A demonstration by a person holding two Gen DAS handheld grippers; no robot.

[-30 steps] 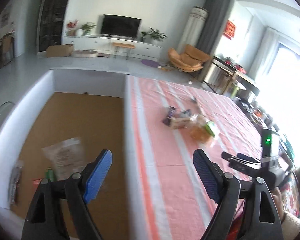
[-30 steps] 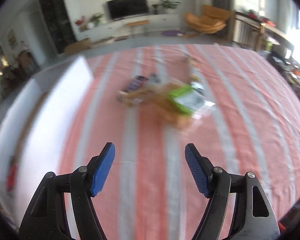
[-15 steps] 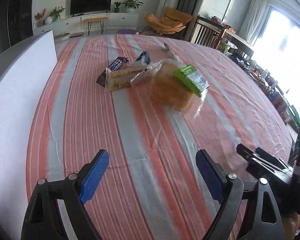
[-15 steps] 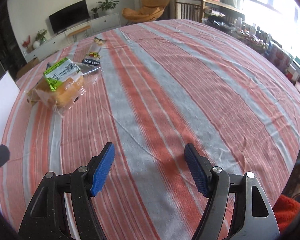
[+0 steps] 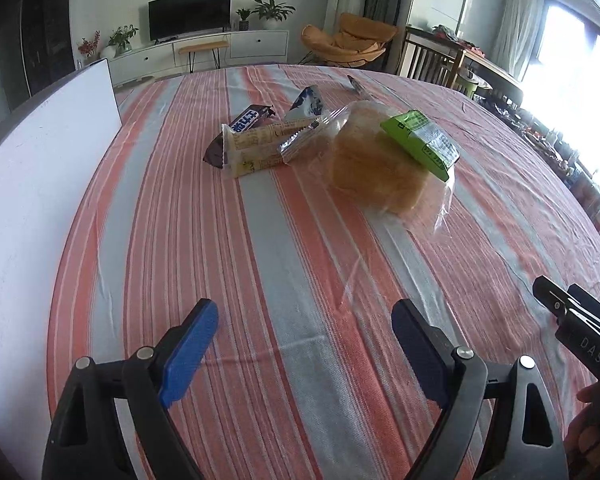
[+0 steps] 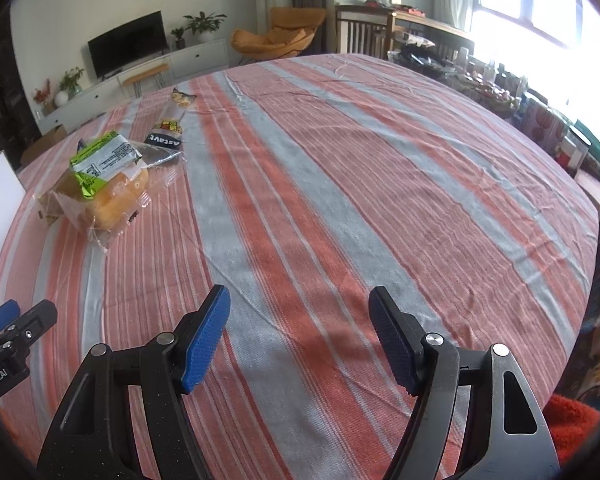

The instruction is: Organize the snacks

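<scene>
Both grippers lower; five snack packets (image 5: 332,144).

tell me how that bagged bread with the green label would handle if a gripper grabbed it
The bread looks soft and puffy, so it would probably squash under firm pads. Its clear bag sits loose, with crinkled film trailing onto the tablecloth, so a pinch on film alone would likely let the loaf sag or slip. It seems light for its bulk.

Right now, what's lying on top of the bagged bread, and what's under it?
A green-labelled packet lies on top of the bagged bread. Under the bread only the striped tablecloth shows around its edges; anything directly beneath is covered.
</scene>
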